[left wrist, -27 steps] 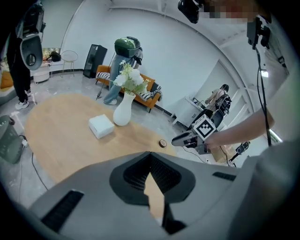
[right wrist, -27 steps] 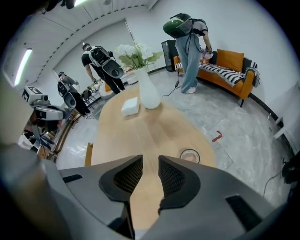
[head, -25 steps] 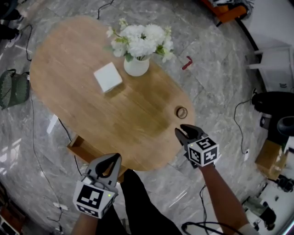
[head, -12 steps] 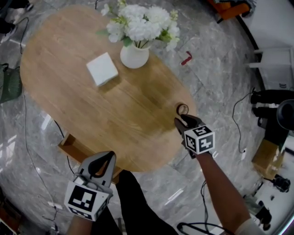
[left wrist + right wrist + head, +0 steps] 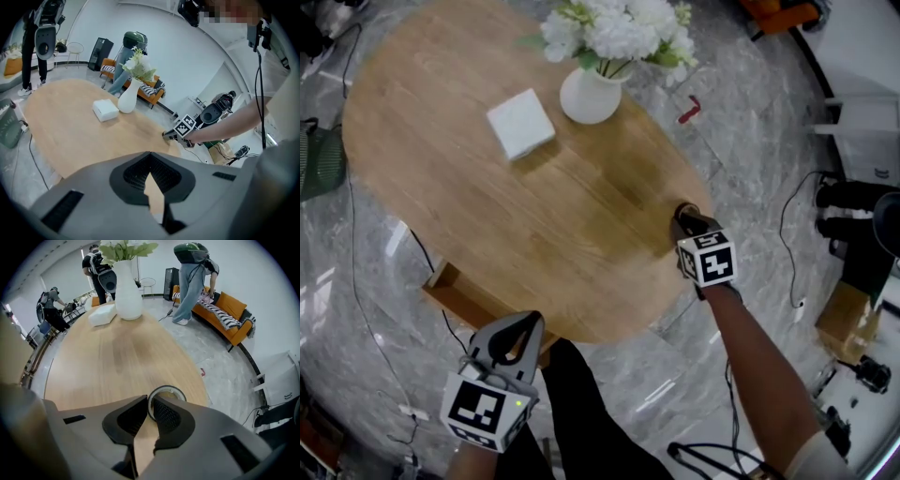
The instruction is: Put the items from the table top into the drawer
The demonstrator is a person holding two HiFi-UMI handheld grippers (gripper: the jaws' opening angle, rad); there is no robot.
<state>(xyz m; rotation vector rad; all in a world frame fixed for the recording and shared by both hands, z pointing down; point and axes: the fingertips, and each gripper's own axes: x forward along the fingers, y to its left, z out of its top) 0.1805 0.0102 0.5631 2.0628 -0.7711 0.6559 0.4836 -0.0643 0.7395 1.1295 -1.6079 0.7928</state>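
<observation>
1. The ring [image 5: 171, 389] lies flat with its hole facing up, near the right edge of the oval wooden counter [image 5: 487, 216].
2. The right gripper [image 5: 149, 401] has its jaws pinched on the ring's near rim.
3. The left gripper [image 5: 150, 157] has its jaws closed on nothing, near the open drawer [image 5: 455, 295].
4. The floor [image 5: 356, 309] is grey marble.

right gripper [image 5: 150, 399] pinches the wall of the ring [image 5: 169, 387] on the table [image 5: 108, 366].

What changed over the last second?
The right tongs moved forward over the table edge to the ring and closed on its near rim. The left tongs stayed shut and empty near the person; box and vase kept their places.
</observation>
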